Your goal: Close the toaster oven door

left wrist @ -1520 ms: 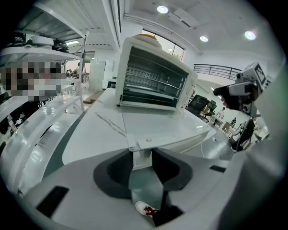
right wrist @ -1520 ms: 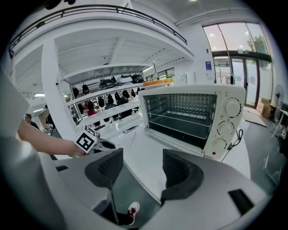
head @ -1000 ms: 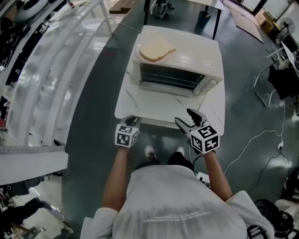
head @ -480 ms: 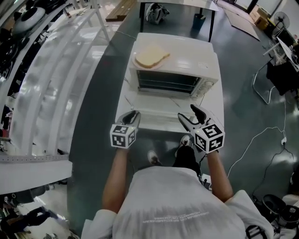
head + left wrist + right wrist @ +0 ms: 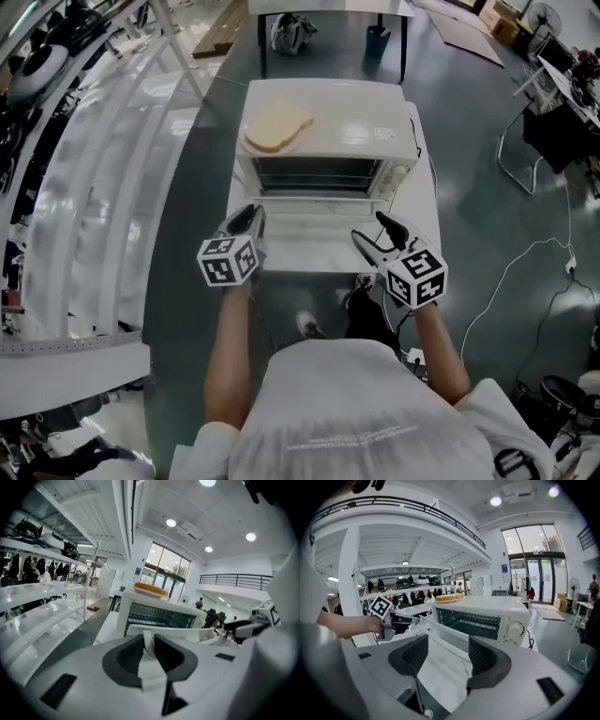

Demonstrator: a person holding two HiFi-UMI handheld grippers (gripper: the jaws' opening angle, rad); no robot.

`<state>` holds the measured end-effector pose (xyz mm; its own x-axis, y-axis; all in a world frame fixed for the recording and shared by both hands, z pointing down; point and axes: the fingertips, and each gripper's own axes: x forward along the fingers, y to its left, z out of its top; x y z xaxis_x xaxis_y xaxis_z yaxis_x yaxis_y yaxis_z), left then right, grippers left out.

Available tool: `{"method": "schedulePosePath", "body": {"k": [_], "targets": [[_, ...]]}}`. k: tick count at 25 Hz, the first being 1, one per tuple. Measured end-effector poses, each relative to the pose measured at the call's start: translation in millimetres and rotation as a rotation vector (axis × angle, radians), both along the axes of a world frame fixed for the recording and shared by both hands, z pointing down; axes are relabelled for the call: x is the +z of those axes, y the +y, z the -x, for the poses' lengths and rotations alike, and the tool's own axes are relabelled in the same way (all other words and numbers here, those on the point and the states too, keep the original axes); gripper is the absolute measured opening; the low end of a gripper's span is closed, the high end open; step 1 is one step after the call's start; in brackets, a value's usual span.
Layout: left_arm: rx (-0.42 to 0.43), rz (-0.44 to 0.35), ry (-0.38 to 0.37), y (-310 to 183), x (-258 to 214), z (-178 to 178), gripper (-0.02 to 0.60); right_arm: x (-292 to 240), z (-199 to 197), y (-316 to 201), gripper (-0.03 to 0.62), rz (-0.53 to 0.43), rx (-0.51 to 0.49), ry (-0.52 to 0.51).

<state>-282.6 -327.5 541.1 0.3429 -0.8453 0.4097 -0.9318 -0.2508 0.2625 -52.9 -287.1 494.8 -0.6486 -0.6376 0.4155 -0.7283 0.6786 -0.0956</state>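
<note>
Left gripper (image 5: 248, 220) is clamped on the left front corner of the door (image 5: 319, 211), with a white strip of the door's edge between its pads. Right gripper (image 5: 370, 230) stands with jaws apart and empty, just off the toaster oven's (image 5: 328, 141) front right.

The door hangs open in front of the toaster oven, over the table (image 5: 309, 258).

**Handling (judged):** The door is a stiff, hinged panel, light and probably glazed. Hold it by the front rim and swing it upward about the hinge.

**Clearance:** No obstruction lies along the door's arc. A bread slice (image 5: 278, 127) rests on top of the toaster oven near its left front edge, so shut the door gently. Open floor surrounds the toaster oven's table.
</note>
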Motion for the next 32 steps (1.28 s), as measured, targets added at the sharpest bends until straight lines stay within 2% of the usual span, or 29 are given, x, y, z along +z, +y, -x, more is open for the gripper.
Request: {"method": "schedulePosePath", "body": {"k": [6, 18, 21, 25, 29, 32], "targets": [[-0.076, -0.049, 0.028, -33, -20, 3, 0.078, -11, -14, -14, 0.268, -0.022, 0.015, 0.004], [-0.144, -0.087, 0.018, -81, -39, 2, 0.077, -17, -31, -45, 0.268, -0.018, 0.005, 0.016], [-0.136, -0.108, 0.030, -86, -40, 5, 0.078, -18, -30, -52, 0.268, -0.024, 0.006, 0.022], [-0.123, -0.179, 0.019, -81, -39, 5, 0.078, -23, -37, -57, 0.267, -0.041, 0.027, 0.013], [-0.112, -0.242, 0.049, -66, -46, 6, 0.089, -30, -46, -57, 0.268, -0.082, 0.053, 0.023], [-0.089, -0.262, -0.016, -58, -58, 10, 0.087, -44, -49, -61, 0.268, -0.124, 0.065, 0.051]]}}
